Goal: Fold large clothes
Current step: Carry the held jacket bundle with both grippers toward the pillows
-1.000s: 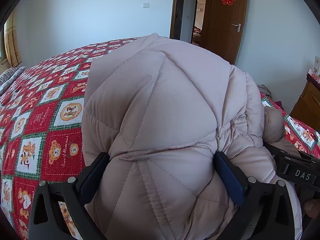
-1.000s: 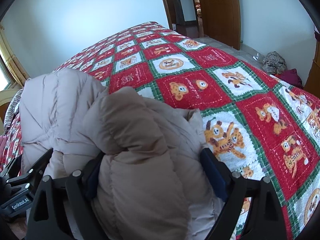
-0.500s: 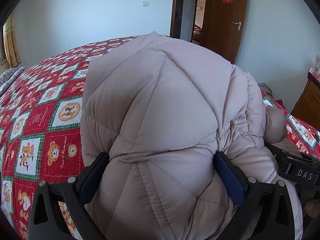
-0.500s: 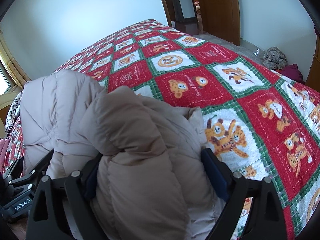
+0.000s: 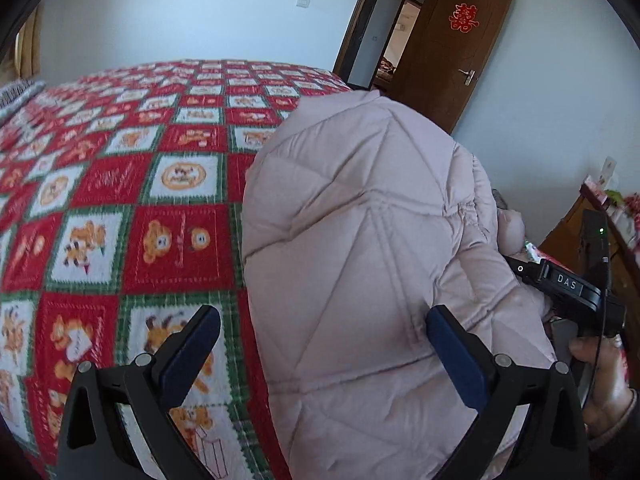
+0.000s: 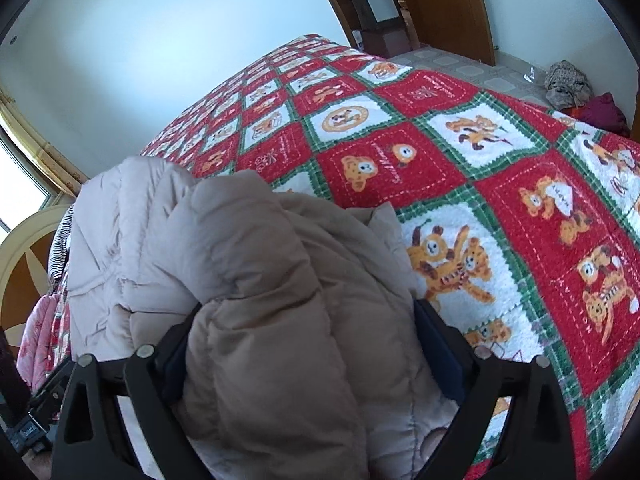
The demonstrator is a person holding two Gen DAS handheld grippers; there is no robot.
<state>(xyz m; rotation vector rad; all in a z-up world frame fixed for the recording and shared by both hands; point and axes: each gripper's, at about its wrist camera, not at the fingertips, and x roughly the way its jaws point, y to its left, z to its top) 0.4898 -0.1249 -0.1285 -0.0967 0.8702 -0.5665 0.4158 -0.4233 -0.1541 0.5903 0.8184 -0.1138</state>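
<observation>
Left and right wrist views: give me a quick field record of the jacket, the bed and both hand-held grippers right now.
garment: pale pink quilted puffer jacket, bunched in a mound
surface: bed with red, white and green teddy-bear quilt
left hand-held gripper: open, left finger over quilt, right finger against jacket
right hand-held gripper: shut on jacket, thick fold fills the jaws
background: brown wooden door open
fold state: not flat, not yet finished

pale pink jacket (image 5: 360, 240), red-green checked blanket (image 5: 120, 208)
</observation>
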